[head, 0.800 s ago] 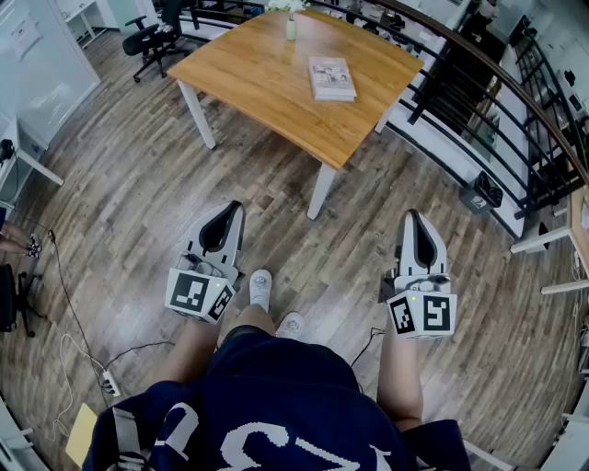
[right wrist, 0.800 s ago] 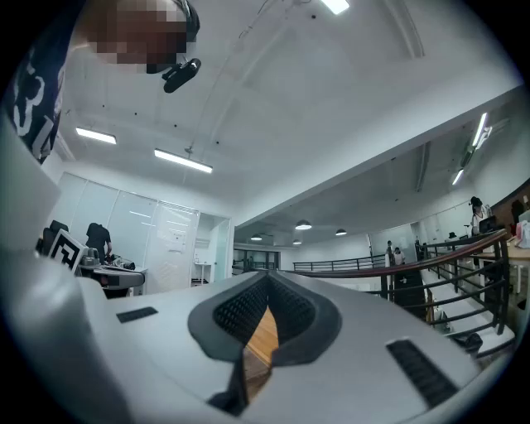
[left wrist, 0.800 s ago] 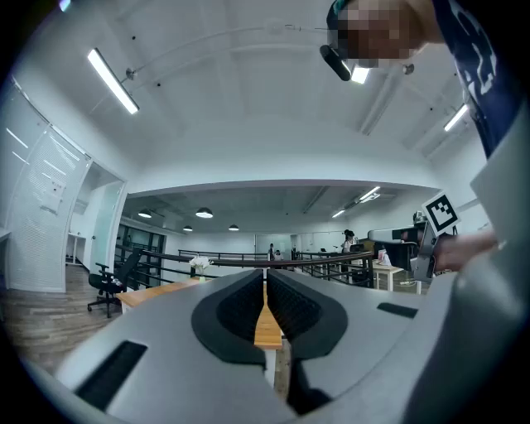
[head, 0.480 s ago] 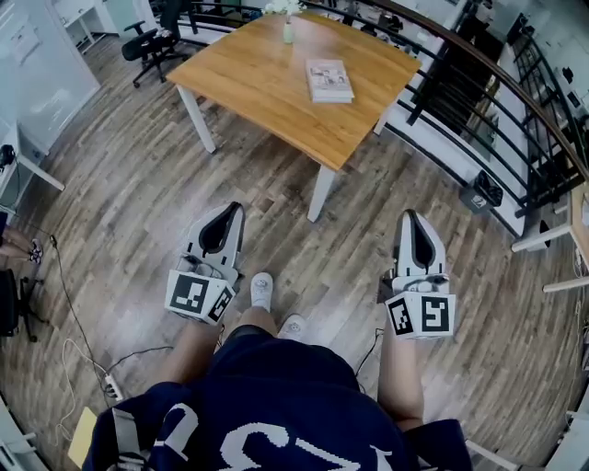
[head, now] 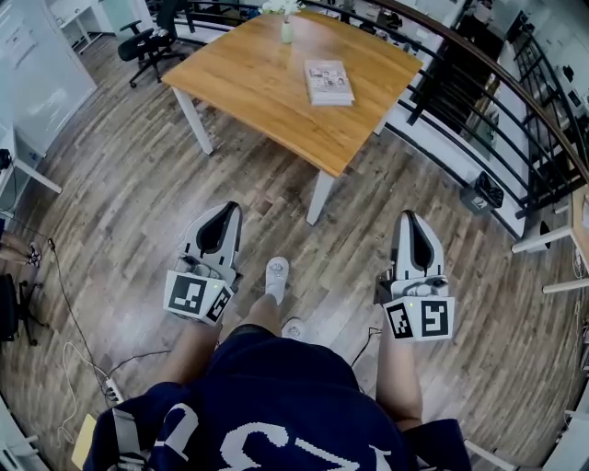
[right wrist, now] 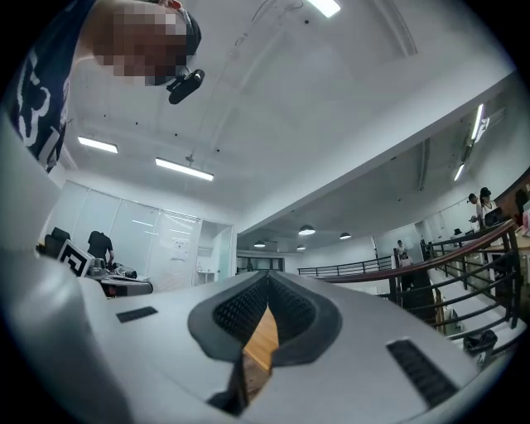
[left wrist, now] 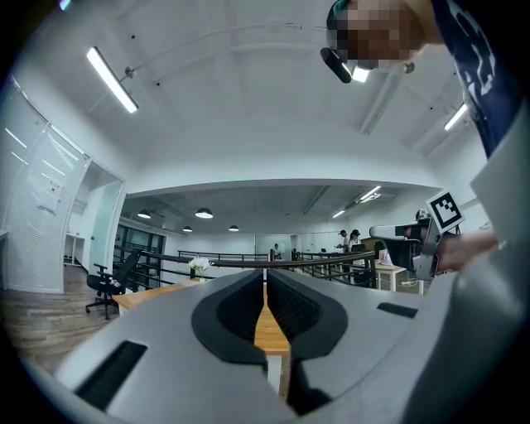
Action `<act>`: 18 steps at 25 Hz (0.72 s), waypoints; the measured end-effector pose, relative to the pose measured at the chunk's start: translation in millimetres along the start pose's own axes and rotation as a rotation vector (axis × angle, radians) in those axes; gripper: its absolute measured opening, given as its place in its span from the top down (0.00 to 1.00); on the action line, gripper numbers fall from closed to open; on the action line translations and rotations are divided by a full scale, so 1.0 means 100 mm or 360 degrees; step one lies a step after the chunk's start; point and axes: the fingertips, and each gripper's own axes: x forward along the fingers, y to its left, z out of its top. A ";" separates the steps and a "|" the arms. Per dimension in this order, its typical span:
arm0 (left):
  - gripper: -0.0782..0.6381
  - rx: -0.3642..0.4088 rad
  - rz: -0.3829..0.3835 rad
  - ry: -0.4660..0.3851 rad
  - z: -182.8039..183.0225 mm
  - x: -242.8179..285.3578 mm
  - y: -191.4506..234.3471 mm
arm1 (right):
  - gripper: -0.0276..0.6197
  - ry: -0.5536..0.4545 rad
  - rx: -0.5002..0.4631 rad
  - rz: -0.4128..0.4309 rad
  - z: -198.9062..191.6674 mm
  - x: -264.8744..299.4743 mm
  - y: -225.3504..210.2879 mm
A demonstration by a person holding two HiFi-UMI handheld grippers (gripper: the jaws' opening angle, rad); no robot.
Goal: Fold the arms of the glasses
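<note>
No glasses show in any view. In the head view my left gripper [head: 224,210] and right gripper [head: 411,216] are held side by side above the wooden floor, both pointing toward a wooden table [head: 276,78]. Both are shut and hold nothing. In the left gripper view the left gripper [left wrist: 265,273] has its jaws meeting at the tips, with the tabletop [left wrist: 269,327] showing through the slit behind them. In the right gripper view the right gripper [right wrist: 267,281] is tilted slightly upward, and its tips touch as well.
A magazine [head: 329,81] and a small vase of flowers [head: 286,28] are on the table. An office chair [head: 147,41] stands at the far left. A dark railing [head: 479,69] runs along the right. Cables and a power strip [head: 109,386] lie on the floor at left. My shoe [head: 276,276] is between the grippers.
One shoe has stepped forward between the grippers, and the view has shifted slightly toward the table. Both grippers keep their places and stay shut.
</note>
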 end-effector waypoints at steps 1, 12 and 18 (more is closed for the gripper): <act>0.86 -0.0007 0.0000 0.0000 -0.02 0.07 0.04 | 0.91 0.0008 -0.0002 0.0001 -0.02 0.07 -0.02; 0.86 -0.0041 -0.0046 -0.0035 -0.12 1.17 0.71 | 0.91 0.0026 -0.0043 -0.0034 -0.18 1.18 -0.32; 0.86 -0.0029 -0.0078 -0.0069 -0.06 1.81 1.22 | 0.91 -0.0001 -0.0045 -0.0059 -0.25 1.91 -0.43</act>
